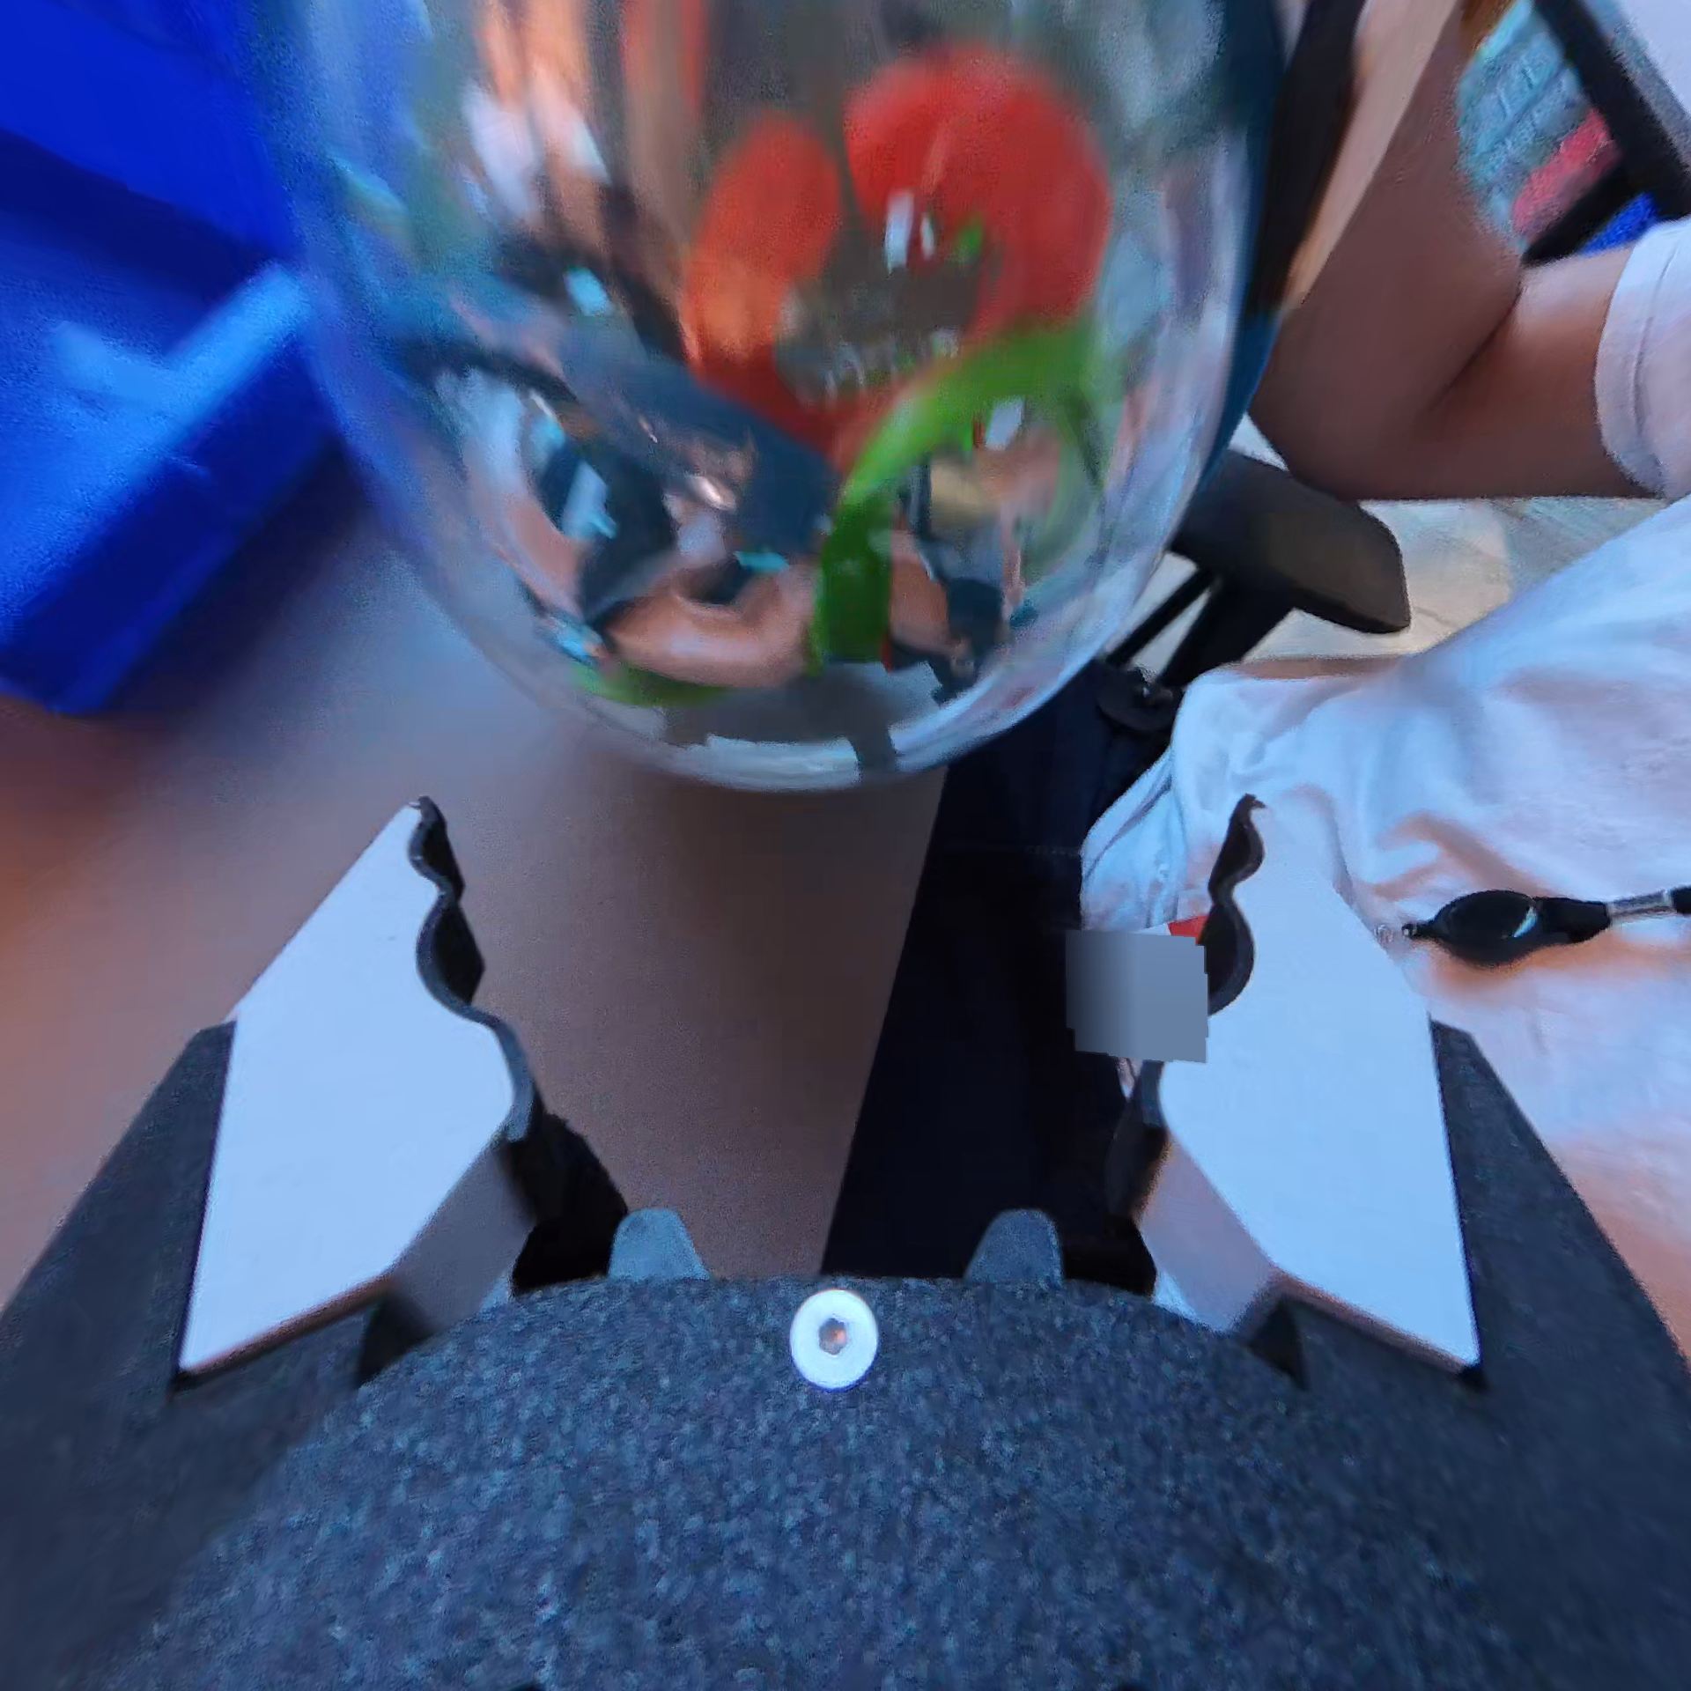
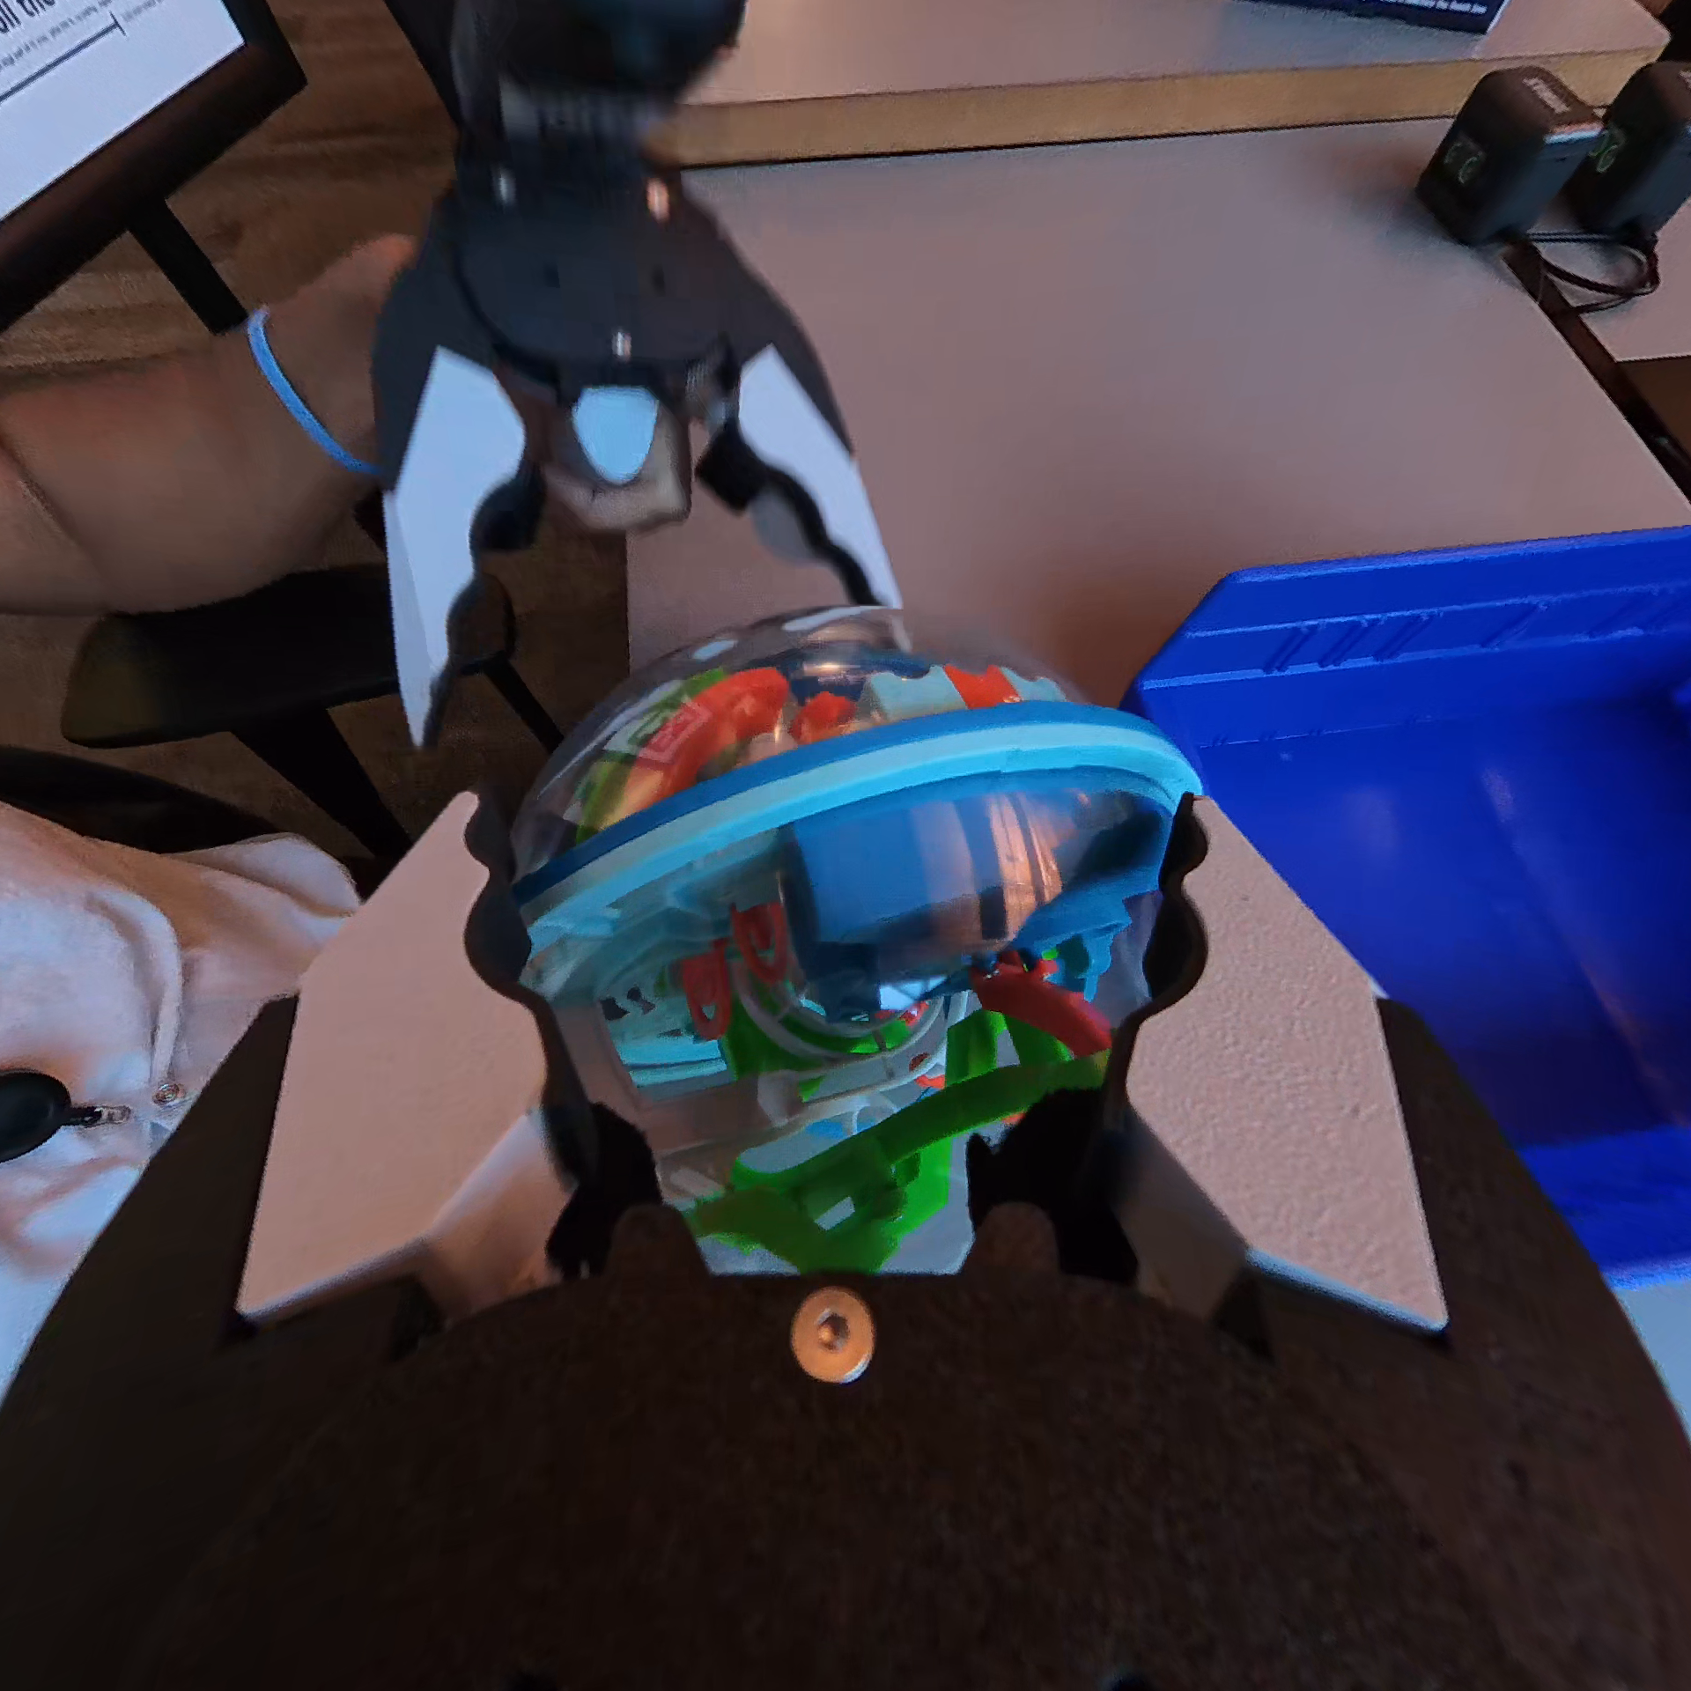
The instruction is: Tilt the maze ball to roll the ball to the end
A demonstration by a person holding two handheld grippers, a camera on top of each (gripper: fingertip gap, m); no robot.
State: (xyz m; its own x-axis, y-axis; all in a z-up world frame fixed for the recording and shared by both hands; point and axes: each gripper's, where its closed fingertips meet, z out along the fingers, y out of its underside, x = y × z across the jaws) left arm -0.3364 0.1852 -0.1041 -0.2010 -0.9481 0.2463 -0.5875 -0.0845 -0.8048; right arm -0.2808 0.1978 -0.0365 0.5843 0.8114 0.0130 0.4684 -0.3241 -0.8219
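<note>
The maze ball (image 2: 823,915) is a clear sphere with a light blue ring and red and green tracks inside. My right gripper (image 2: 828,842) is shut on the maze ball, its fingers pressed on both sides, and holds it above the table edge. In the left wrist view the maze ball (image 1: 778,384) is blurred and hangs just beyond my left gripper (image 1: 837,814), which is open and empty. The left gripper (image 2: 654,668) also shows in the right wrist view, beyond the ball and pointing at it. I cannot make out the small ball inside.
A blue plastic bin (image 2: 1427,823) stands on the pale table (image 2: 1144,384) right of the ball; it also shows in the left wrist view (image 1: 119,384). Two black chargers (image 2: 1519,156) sit at the far right. A person's white shirt (image 1: 1427,823) and black chair (image 2: 238,659) are close.
</note>
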